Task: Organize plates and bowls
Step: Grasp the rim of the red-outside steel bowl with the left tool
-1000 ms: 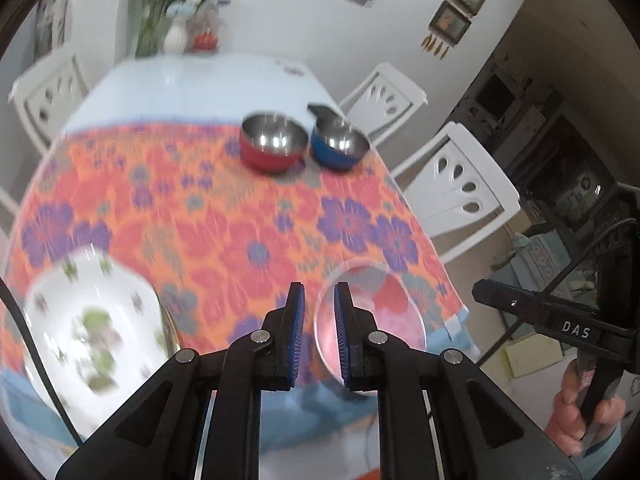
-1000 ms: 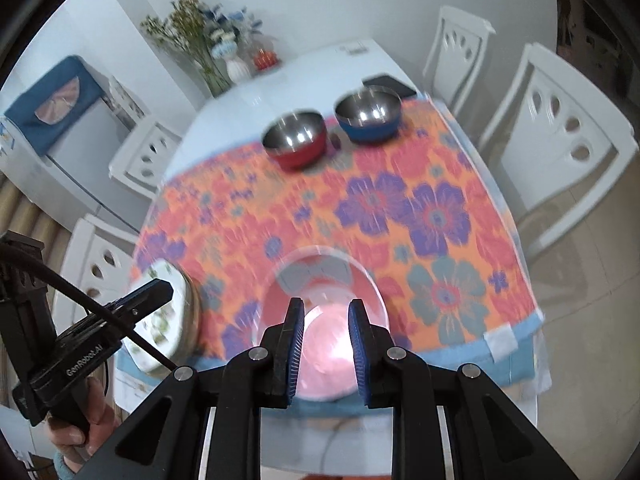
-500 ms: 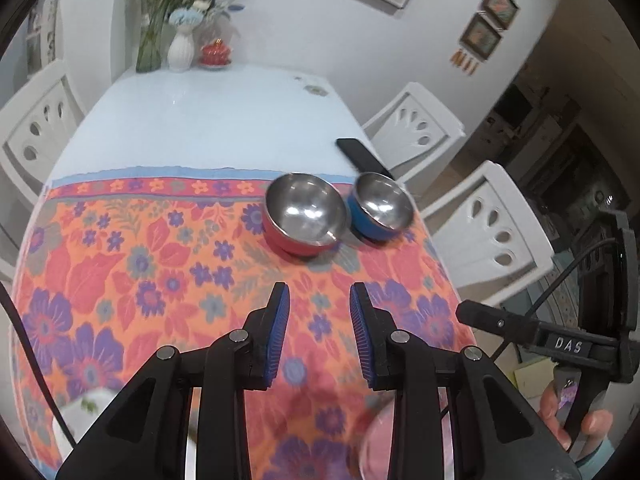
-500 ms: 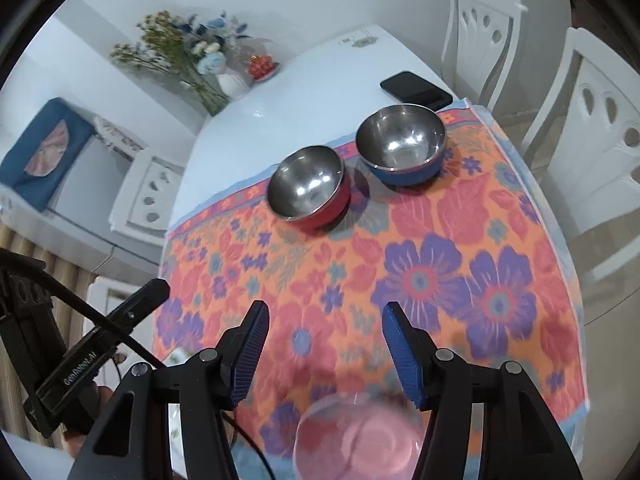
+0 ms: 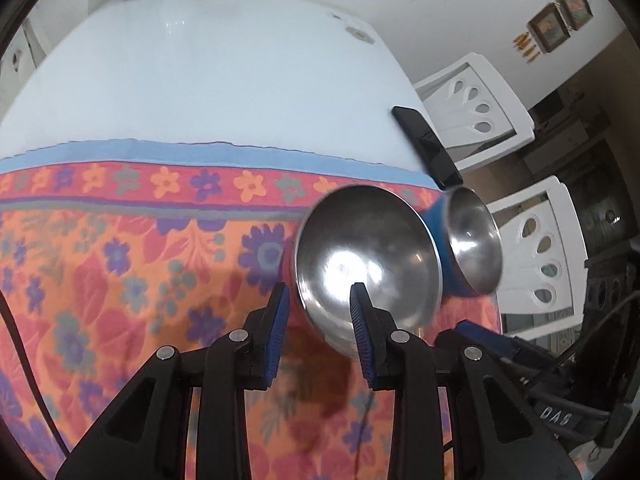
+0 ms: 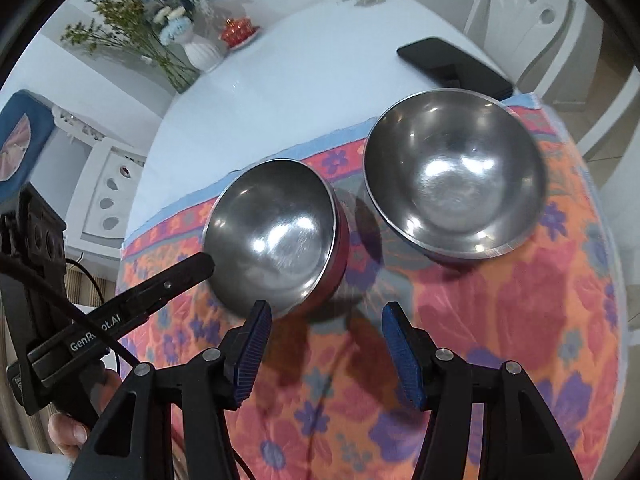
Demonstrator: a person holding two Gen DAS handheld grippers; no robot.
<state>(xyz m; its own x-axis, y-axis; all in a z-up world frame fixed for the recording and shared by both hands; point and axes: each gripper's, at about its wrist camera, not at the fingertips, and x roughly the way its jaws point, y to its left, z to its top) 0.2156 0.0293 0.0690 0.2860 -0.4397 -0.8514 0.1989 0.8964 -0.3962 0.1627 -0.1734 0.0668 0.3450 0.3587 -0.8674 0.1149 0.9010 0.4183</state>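
Left hand-held gripper (image 5: 318, 306) straddles the red steel bowl's (image 5: 368, 256) rim, jaws apart; right hand-held gripper (image 6: 326, 320) gapes wide near the blue bowl (image 6: 452, 176).

Phone (image 6: 454, 65), vase (image 6: 202, 53), floral tablecloth (image 6: 500, 320)

White table (image 5: 208, 76) carries floral cloth (image 5: 120, 264), two bowls (image 6: 276, 236), phone (image 6: 452, 62), vase (image 6: 202, 52).

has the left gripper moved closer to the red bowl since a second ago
Yes. The left gripper has moved forward across the floral tablecloth, from the near edge to the red bowl, its open fingers now straddling the near rim.
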